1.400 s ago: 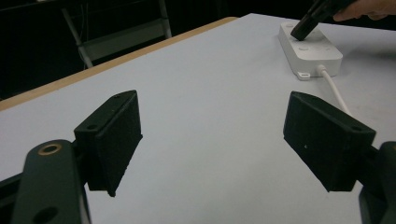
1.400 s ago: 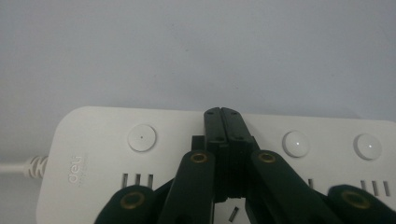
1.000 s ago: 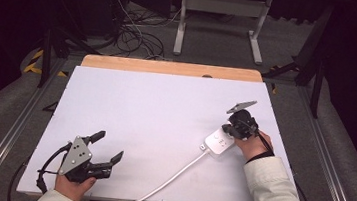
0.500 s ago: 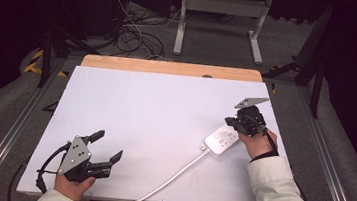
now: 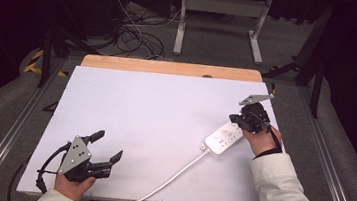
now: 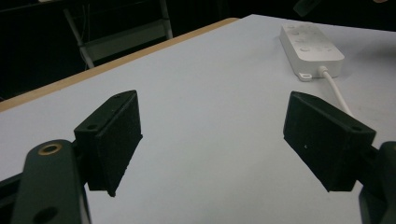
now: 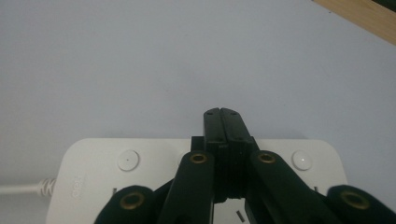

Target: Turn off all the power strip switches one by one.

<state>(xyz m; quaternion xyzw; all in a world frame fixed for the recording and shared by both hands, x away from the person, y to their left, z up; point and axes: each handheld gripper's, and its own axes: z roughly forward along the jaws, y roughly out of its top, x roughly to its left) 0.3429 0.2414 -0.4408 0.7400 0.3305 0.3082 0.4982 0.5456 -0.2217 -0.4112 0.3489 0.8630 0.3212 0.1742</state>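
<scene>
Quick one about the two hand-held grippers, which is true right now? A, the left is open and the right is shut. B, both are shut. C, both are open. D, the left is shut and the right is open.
A: the left hand-held gripper has its jaws spread wide over the bare table, while the right hand-held gripper has its jaws pressed together above the power strip.

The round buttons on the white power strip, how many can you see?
2 in the right tool's view: one button near the cord end, one button at the far end. The shut tool may hide more.
</scene>
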